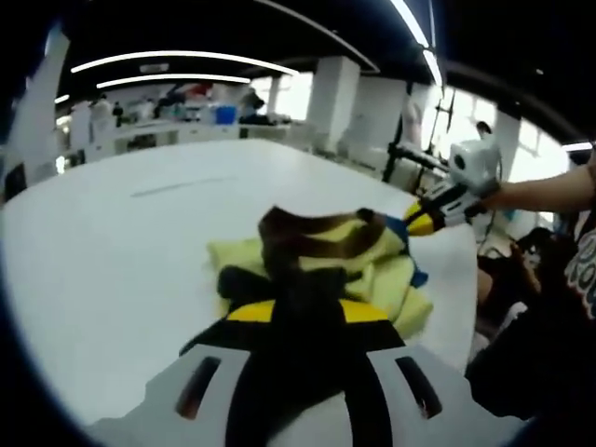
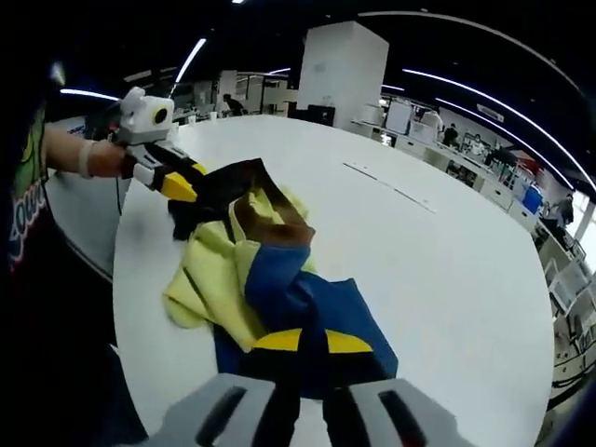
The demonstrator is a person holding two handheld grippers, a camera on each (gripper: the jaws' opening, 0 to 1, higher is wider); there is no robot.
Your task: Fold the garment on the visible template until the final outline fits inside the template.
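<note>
two claws [image 1: 307, 312] [image 2: 312, 349] clamping garment [image 2: 270, 279]

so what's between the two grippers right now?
Only the garment, bunched yellow, blue and brown on the table, spanning left gripper to right gripper in the right gripper view.

In the left gripper view, the left gripper's [image 1: 305, 321] own jaw tips were buried under dark cloth of the garment [image 1: 321, 256], so how far the jaws stood apart could not be read. The right gripper [image 1: 410, 223] met the cloth at its far corner, where its tips were too small to make out. In the right gripper view, the right gripper's [image 2: 312, 349] tips lay against blue cloth, with the cloth beneath them hidden. The left gripper [image 2: 191, 196] ended in black fabric that covered its tips. The bodies of both own grippers were cut off by the lower edges. The distant room was blurred. The table's [image 2: 447, 270] near edge ran out of view.
</note>
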